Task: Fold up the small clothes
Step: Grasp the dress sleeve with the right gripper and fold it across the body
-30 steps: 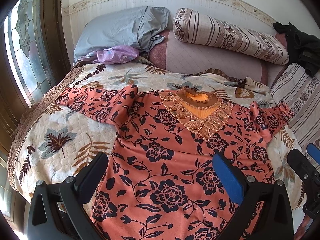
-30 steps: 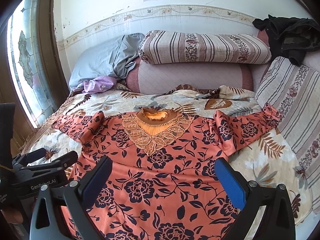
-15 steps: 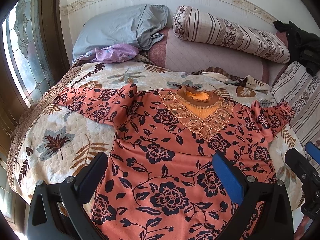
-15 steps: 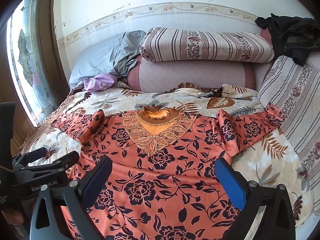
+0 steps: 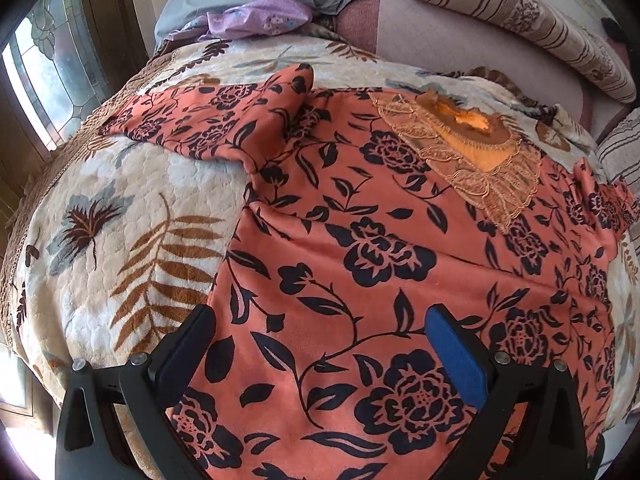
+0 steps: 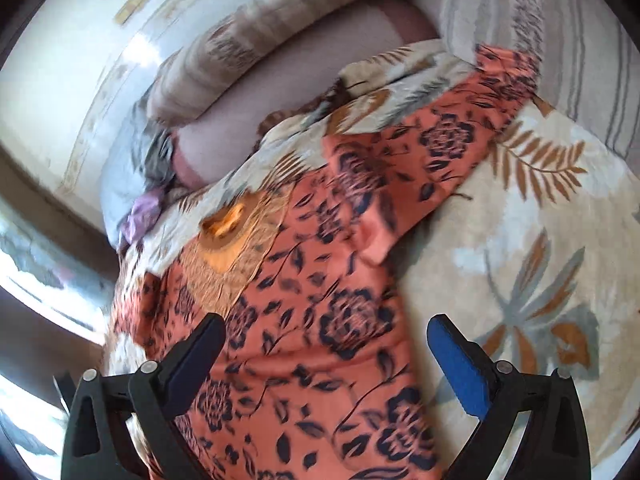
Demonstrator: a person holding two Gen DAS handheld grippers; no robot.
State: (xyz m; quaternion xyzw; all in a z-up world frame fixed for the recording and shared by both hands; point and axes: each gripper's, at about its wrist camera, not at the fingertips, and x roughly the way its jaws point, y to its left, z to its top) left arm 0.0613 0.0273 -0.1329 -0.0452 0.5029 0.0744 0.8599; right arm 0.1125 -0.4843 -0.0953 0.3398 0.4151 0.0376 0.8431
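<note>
The left gripper and right gripper are hanging wide open, holding nothing, over the orange flowery dress lying flat on the bed, not folded yet.

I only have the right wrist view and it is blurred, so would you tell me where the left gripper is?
Observer: The left gripper is open above the garment's lower left part, gripping nothing.
Operator: How does the left sleeve lie?
Observer: The left sleeve is spread out sideways on the blanket, with a raised fold near the shoulder.
Operator: Is the neckline visible there?
Observer: Yes, the lace collar faces up, sharp and uncovered.
</note>
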